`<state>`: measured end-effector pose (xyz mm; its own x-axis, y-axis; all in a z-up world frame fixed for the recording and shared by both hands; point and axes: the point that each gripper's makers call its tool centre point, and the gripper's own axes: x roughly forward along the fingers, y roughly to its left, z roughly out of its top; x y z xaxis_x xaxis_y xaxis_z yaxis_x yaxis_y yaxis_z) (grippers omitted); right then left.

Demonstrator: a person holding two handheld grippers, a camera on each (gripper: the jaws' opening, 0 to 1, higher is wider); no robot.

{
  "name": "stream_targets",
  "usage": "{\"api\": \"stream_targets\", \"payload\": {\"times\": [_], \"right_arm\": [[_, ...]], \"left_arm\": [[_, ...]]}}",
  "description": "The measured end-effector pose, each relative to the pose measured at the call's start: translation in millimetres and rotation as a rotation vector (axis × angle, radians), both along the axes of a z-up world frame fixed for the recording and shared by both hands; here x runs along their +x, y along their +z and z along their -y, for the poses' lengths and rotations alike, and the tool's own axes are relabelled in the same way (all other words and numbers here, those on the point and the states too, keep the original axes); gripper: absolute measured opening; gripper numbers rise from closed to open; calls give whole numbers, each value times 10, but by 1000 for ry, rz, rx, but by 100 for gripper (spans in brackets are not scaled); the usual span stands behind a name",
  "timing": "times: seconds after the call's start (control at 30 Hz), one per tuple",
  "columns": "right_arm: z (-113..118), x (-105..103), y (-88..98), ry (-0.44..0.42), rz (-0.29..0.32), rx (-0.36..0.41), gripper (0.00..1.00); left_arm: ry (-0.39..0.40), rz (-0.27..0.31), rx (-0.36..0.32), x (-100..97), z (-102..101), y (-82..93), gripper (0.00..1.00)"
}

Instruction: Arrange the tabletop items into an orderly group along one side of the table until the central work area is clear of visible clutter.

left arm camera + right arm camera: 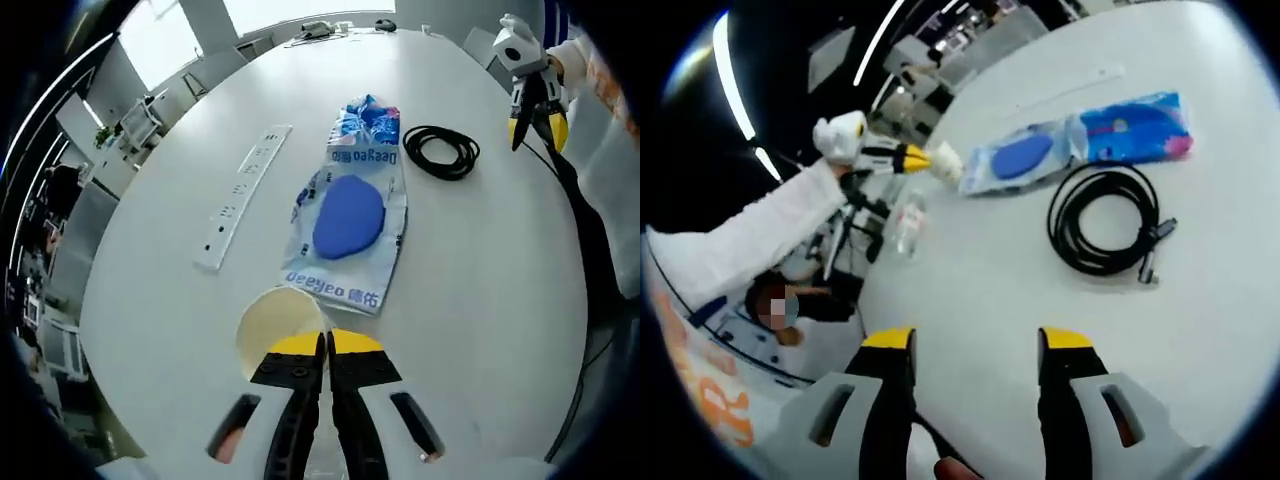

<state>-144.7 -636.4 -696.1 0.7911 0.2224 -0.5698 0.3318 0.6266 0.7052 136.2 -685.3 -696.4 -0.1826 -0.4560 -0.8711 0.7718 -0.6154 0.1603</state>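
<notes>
Left gripper view. The left gripper (326, 345) rises from the lower edge with its two yellow-tipped jaws pressed together on the rim of one cream paper cup (277, 325), which lies on its side on the white table (480, 290), mouth turned toward the camera, just left of the jaw tips. Directly ahead of the tips lies one clear plastic bag (352, 240) with blue print, holding a blue oval pad; its long axis runs straight away from the jaws, the patterned blue end farthest off. Ahead and left of the tips, one white power strip (243, 196) lies flat, its long axis roughly parallel to the bag and leaning slightly right at the far end. Ahead and right, beyond the bag, is one coil of black cable (440, 152). The right gripper (536, 128) hangs at far right, above the table edge, tips pointing down.

Right gripper view. The right gripper (976, 340) has its two jaws spread wide apart with nothing between them, above bare table (970, 290). Ahead and right of the tips lies the cable coil (1108, 222), plug end at its right. Beyond it the bag (1080, 142) lies crosswise to the jaws. Ahead and left, the left gripper (915, 158) holds the cup (946, 162) at the bag's left end.
</notes>
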Motion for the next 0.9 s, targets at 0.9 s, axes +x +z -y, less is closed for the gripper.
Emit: {"api": "stream_targets", "payload": {"times": [0.9], "right_arm": [[9, -47, 33, -18, 8, 3, 47]], "left_arm": [[145, -38, -33, 2, -52, 98, 33]]}}
